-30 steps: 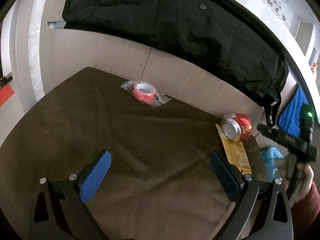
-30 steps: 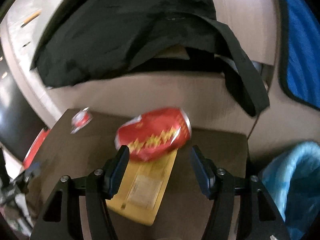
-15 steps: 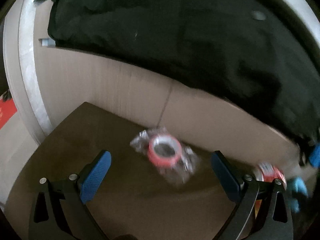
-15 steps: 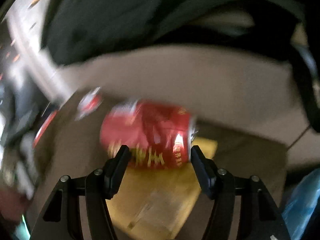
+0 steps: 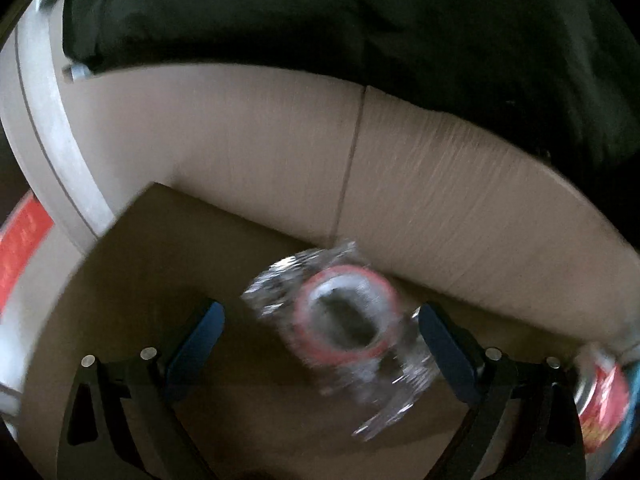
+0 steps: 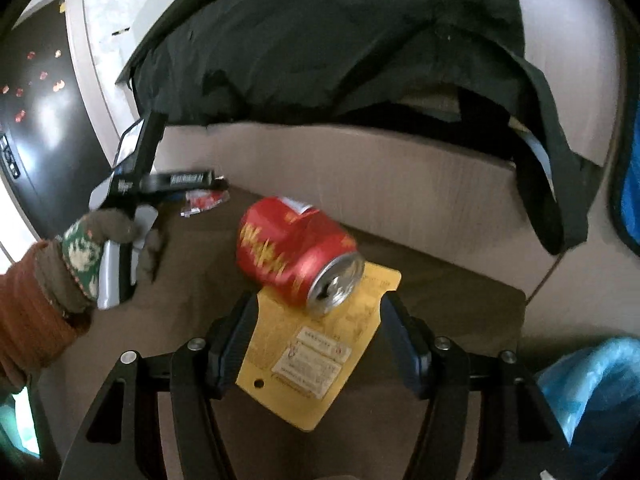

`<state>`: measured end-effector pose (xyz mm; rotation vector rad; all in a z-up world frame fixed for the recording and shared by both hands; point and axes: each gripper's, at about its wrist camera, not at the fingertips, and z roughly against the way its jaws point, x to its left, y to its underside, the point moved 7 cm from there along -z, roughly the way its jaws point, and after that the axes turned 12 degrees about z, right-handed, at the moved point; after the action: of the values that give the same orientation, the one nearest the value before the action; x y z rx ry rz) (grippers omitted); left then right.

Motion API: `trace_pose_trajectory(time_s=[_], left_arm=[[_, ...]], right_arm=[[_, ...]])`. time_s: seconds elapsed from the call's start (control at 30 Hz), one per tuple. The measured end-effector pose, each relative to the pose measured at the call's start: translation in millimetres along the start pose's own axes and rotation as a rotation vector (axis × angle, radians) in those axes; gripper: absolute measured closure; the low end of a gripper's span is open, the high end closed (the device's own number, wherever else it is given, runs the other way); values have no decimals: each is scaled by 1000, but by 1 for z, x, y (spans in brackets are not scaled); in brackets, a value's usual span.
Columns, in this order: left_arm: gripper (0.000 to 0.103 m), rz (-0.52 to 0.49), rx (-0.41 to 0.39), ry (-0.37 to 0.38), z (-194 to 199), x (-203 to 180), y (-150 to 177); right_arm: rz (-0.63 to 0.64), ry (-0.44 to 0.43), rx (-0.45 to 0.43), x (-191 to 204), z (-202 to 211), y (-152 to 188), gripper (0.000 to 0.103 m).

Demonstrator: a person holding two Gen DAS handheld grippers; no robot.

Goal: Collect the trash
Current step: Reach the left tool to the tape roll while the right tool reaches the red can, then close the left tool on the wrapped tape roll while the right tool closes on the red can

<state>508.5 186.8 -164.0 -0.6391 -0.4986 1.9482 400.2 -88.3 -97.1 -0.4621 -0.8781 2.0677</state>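
Both grippers stood open, nothing gripped. Left gripper (image 5: 320, 332) straddled the wrapped tape roll (image 5: 346, 316), right gripper (image 6: 316, 332) faced the dented red can (image 6: 296, 258), likely lining up pickups.

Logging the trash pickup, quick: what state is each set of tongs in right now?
Left tongs: open, straddling the wrapped tape roll, not gripping it.
Right tongs: open, holding nothing; the red can lies just ahead on the yellow card.
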Motion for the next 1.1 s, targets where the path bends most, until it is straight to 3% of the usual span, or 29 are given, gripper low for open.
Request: trace_pose_trajectory(time_s=[0.13, 0.3, 0.37, 0.47, 0.63, 0.83, 0.93, 1.1], left_arm=[[6, -75, -4, -10, 13, 23, 5], [6, -65, 66, 147, 25, 47, 16], [8, -37, 92, 185, 28, 54, 19], [12, -26, 81, 184, 31, 59, 17], [12, 22, 108, 211, 30, 65, 12], [15, 88, 121, 305, 41, 59, 8], [15, 55, 74, 245, 39, 39, 1], [15, 77, 68, 134, 10, 23, -16]], right_arm=[[31, -19, -1, -5, -20, -20, 39], [19, -106, -10, -11, -44, -42, 39], [18, -139, 14, -12, -60, -48, 38], [5, -211, 73, -7, -79, -48, 37], [97, -300, 95, 24, -68, -37, 35], [238, -302, 118, 61, -59, -28, 32], [215, -292, 105, 60, -56, -25, 32], [144, -253, 46, 47, -38, -25, 32]])
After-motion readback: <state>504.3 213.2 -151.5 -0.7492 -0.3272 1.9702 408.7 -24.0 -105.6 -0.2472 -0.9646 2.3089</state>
